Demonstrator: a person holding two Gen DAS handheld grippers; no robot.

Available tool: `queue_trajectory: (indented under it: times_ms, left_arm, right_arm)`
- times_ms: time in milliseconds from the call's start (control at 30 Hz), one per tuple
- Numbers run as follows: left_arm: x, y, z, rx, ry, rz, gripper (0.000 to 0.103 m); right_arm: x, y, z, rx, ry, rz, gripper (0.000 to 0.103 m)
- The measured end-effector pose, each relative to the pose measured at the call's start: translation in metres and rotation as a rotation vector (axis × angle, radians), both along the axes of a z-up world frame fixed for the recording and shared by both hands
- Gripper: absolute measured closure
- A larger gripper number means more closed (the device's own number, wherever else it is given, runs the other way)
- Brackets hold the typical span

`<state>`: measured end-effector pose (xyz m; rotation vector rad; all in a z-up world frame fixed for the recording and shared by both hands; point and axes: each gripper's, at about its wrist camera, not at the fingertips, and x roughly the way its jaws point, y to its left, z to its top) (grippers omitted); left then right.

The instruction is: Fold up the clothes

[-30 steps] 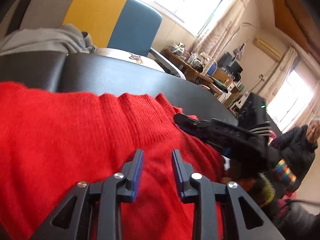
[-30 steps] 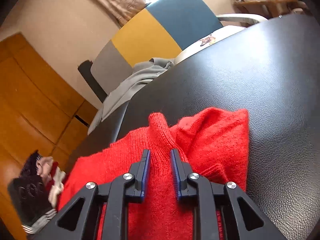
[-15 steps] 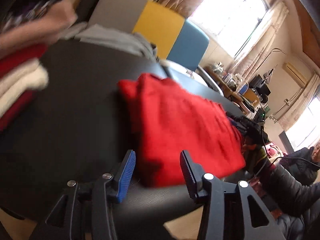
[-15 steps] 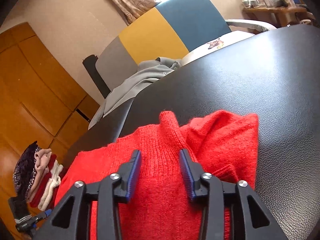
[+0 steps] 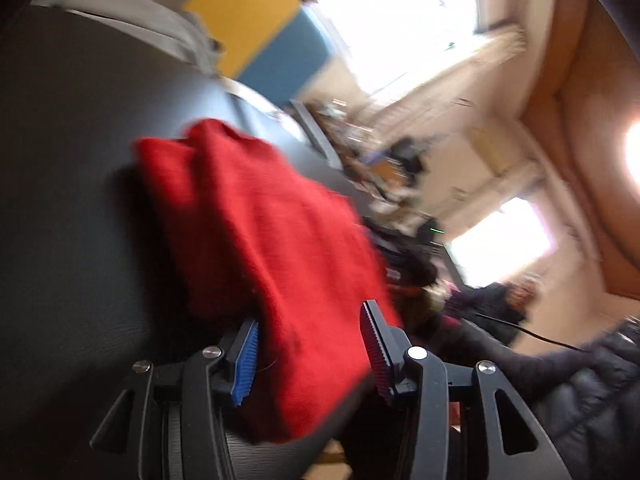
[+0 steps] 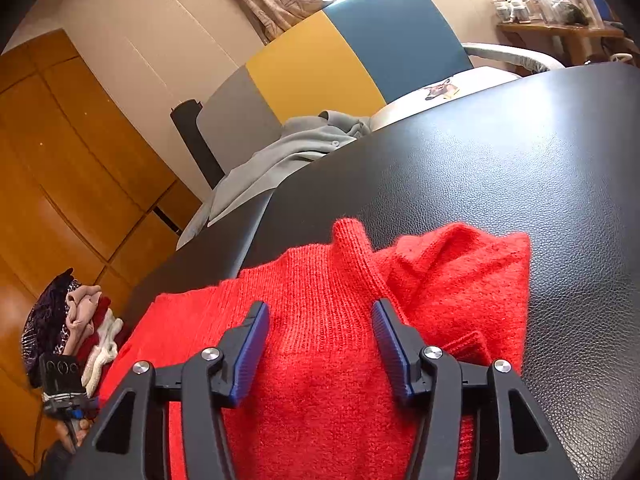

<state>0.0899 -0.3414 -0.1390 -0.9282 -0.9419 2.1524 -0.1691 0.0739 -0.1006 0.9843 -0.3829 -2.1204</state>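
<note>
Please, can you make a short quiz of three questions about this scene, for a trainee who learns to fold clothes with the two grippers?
1. True or false: the right gripper is shut on the red sweater.
2. What lies behind the black table, on the seat of the yellow and blue chair? A: a grey garment. B: a green towel. C: a white plate.
3. Fill in: the edge of the red sweater sits between the open fingers of the ___ gripper.

Key
1. False; its jaws stand apart above the sweater.
2. A, the grey garment.
3. Left.
</note>
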Motion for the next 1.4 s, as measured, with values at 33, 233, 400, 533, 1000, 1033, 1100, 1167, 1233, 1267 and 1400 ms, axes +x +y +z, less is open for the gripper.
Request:
queue_trajectory:
  times_ms: [33,233,400,533,1000,1033,1100,1167,1233,1267,1400]
  left_arm:
    - [-0.002,0.003,0.001,0.012,0.006,-0.039,0.056]
    - [0.0,0.033,-0.015,-0.152,-0.148,-0.245,0.067]
    - [0.015,0.029,-0.005,-0.177,-0.154,-0.213,0.083]
    - [0.027,0.023,-0.001,-0.185,-0.157,-0.165,0.083]
    - [0.035,0.019,0.01,-0.105,-0.121,-0.033,0.053]
    - [0.028,0.024,0.007,-0.104,-0.133,-0.035,0.054]
    - [0.02,0.036,0.0,-0.157,-0.173,-0.053,0.078]
    - [0.024,0.052,-0.005,-0.29,-0.213,-0.086,0.096]
    - [0.038,0.061,-0.008,-0.367,-0.221,-0.108,0.096]
    - [0.043,0.057,-0.009,-0.363,-0.235,-0.09,0.097]
    - [0.055,0.046,-0.004,-0.329,-0.27,-0.003,0.094]
  right_arm:
    - [0.0,0.0,0.0,-0.002,0.0,0.001,0.047]
    - [0.0,0.002,0.0,-0.016,-0.003,0.008,0.044]
    - [-0.001,0.005,0.0,-0.038,-0.009,0.016,0.042]
    - [-0.001,0.006,0.0,-0.051,-0.011,0.021,0.041]
    - [0.0,0.004,0.001,-0.064,-0.007,0.034,0.036]
    - [0.0,0.003,0.001,-0.062,-0.007,0.035,0.036]
    - [0.001,0.003,0.001,-0.061,-0.006,0.035,0.036]
    - [0.0,0.003,0.001,-0.065,-0.006,0.038,0.035]
    - [0.0,0.004,0.001,-0.072,-0.007,0.042,0.034]
    - [0.0,0.004,0.0,-0.078,-0.008,0.047,0.034]
    - [0.0,0.003,0.0,-0.091,-0.01,0.071,0.032]
